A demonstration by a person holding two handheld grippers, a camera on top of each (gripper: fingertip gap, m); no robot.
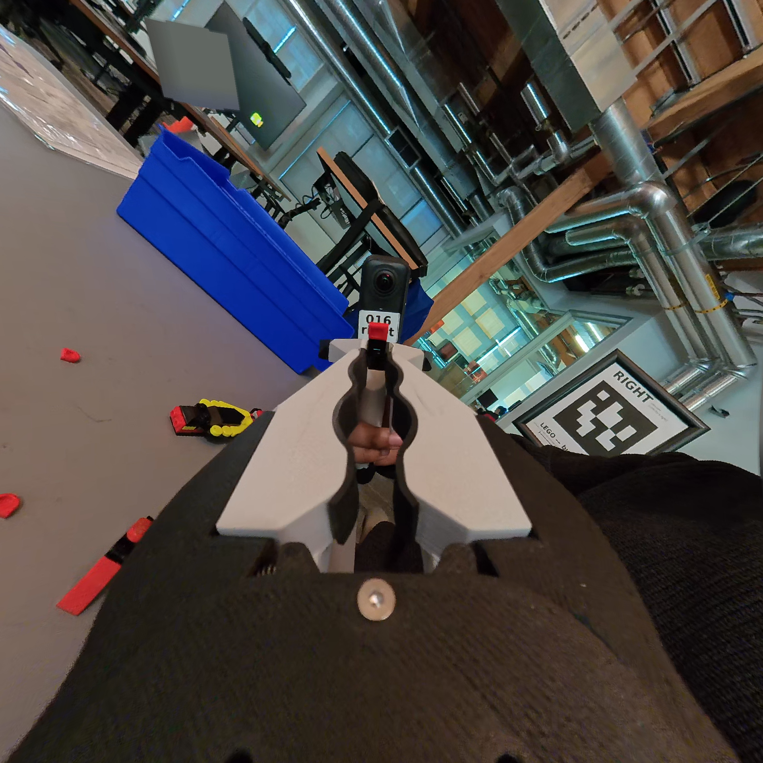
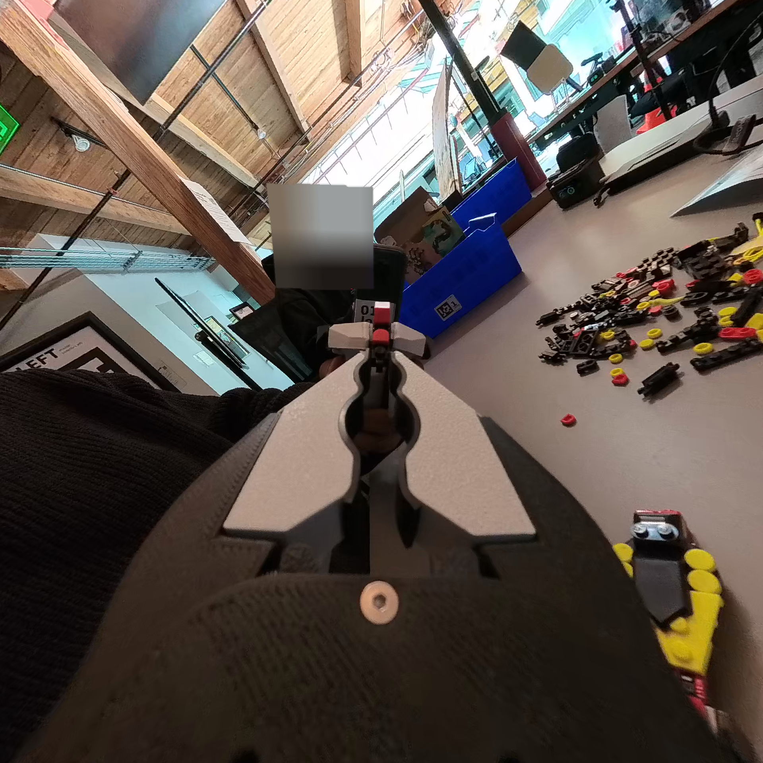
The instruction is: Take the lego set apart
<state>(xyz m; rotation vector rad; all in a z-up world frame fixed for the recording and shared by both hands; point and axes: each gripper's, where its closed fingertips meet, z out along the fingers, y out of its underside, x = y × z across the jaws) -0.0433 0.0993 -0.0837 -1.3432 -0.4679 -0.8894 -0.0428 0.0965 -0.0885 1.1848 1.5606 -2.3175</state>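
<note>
Grey matte tabletop (image 1: 82, 289), room with wooden beams and silver ducts overhead. Left gripper (image 1: 376, 351) and right gripper (image 2: 380, 351) meet tip to tip above table, each pinching opposite end of small red-and-black lego piece (image 1: 377, 342). Blue plastic bin (image 1: 231, 247) is landmark: partly built yellow-black-red lego car (image 1: 214, 417) lies on table near bin; heap of loose black, yellow, red lego parts (image 2: 660, 313) beside bin.

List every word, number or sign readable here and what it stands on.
I don't quote writing; these bear it:
Framed sign, black-and-white, lettered.
White sticker on camera, partly hidden.
Second framed sign, cut off.
Bin tag, too small.
Green lit sign, cut off.
</note>
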